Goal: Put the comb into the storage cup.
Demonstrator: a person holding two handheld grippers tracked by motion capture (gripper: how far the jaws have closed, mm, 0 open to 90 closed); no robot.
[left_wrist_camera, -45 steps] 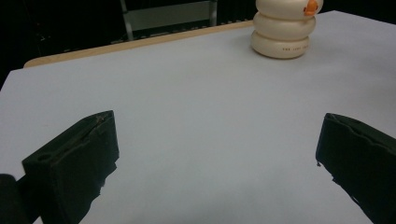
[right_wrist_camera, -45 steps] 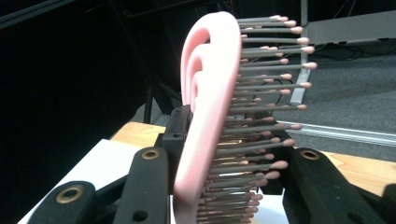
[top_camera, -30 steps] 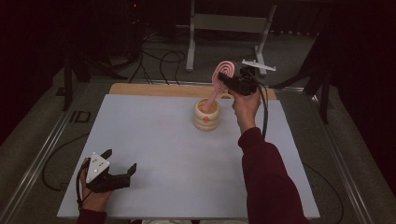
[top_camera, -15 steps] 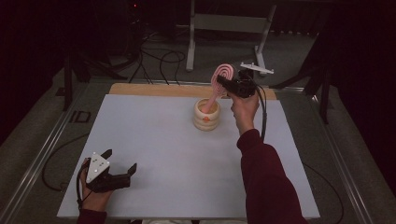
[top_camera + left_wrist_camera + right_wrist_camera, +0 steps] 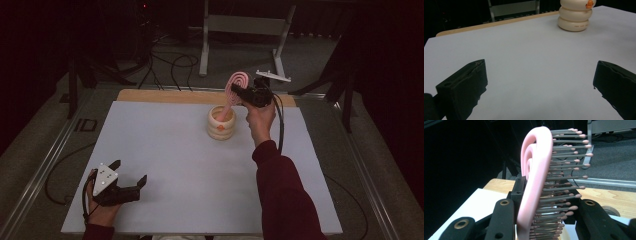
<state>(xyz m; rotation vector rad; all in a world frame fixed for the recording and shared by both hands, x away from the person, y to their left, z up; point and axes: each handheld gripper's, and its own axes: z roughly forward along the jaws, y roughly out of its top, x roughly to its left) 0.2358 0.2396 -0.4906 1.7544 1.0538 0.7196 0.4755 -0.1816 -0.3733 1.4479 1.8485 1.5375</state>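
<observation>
Nearest to me, my left gripper [image 5: 131, 186] rests low on the pale grey table top [image 5: 165, 150] at its near left corner, my hand wrapped around its body; its two black jaws stand wide apart with nothing between them, and past them in the left gripper view I see bare surface running up to the cream ribbed holder shaped like stacked rings [image 5: 575, 15], which carries a small orange mark on its side. That holder stands well apart from my left hand, toward the far middle of the table, just short of the light wooden strip [image 5: 165, 96] along the far edge. My right gripper [image 5: 239, 93] is raised over the holder's far right side, its jaws pinching the pink plastic hairbrush with a looped head and ball-tipped bristles [image 5: 536, 175]. The brush tilts, head up and away; its lower end seems to dip inside the holder's mouth, though I cannot tell whether it touches.
</observation>
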